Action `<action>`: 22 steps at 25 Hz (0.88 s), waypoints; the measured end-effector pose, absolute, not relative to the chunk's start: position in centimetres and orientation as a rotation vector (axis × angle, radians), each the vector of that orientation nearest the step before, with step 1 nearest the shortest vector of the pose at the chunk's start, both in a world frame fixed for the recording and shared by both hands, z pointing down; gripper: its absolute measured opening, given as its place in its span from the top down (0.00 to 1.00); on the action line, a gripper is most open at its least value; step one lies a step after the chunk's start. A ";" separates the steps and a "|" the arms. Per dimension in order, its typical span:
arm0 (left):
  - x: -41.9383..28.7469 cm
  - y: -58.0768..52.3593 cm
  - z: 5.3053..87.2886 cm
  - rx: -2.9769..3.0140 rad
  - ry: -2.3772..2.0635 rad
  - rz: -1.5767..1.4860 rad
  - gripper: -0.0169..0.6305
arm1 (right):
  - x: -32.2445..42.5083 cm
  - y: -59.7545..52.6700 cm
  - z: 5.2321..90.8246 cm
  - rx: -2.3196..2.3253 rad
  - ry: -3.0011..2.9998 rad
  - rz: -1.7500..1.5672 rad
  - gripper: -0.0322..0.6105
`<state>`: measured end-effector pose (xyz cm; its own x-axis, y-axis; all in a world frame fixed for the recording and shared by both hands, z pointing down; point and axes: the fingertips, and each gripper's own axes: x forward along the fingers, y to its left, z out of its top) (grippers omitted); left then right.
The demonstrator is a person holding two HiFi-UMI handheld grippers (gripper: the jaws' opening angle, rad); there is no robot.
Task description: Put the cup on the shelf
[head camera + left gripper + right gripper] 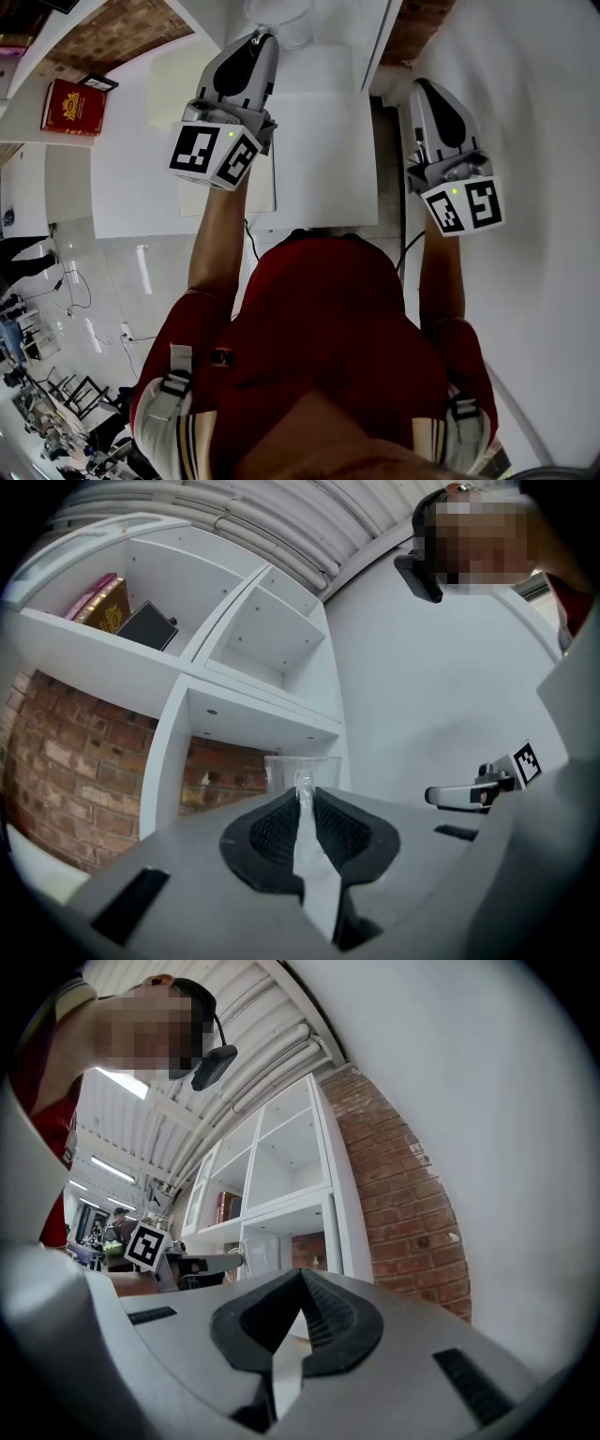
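Furthest left on the shelf (pixel 169 682), a red book (pixel 101 607) leaned in an upper compartment with a dark flat object (pixel 147 625) just beside it. Neither was near the work.

Right of the book and lower against the shelf, the left gripper (pixel 304 797) had its jaws drawn nearly together, pinching one wall of the clear cup (pixel 323 771) at the rim, one pad inside and one outside. The cup was held up in front of the shelf, before the open bay whose back showed the brick wall (pixel 56 761). Whether its base had crossed the shelf's front edge could not be told.

The cup looked like thin, transparent plastic, so it was probably very light, somewhat flexible and smooth. A rim pinch suited it, since a squeeze across the whole body might buckle the wall. Held by one side only, it could swing or slip, so a slow, level set-down on the shelf board seemed wise.

Well to the right of the shelf's front, the right gripper (pixel 300 1277) hung near the plain white wall, its jaws closed tip to tip with nothing between them.
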<state>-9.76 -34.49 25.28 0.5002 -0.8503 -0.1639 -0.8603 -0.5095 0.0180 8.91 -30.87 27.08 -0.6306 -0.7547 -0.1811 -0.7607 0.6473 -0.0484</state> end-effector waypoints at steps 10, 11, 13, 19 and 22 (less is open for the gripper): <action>-9.0 -38.8 26.4 -2.700 1.505 0.198 0.92 | 9.8 -32.1 27.4 -1.318 2.656 0.041 0.95; -8.9 -39.2 26.6 -2.704 1.505 0.191 0.92 | 9.9 -32.2 27.4 -1.325 2.654 0.038 0.95; -8.8 -39.8 27.1 -2.711 1.504 0.175 0.92 | 10.0 -32.2 27.6 -1.336 2.651 0.033 0.95; -8.4 -41.5 28.2 -2.736 1.511 0.150 0.92 | 10.3 -32.3 27.9 -1.365 2.647 0.021 0.95; -8.3 -42.2 28.6 -2.742 1.519 0.141 0.92 | 10.5 -32.4 27.9 -1.380 2.643 0.017 0.95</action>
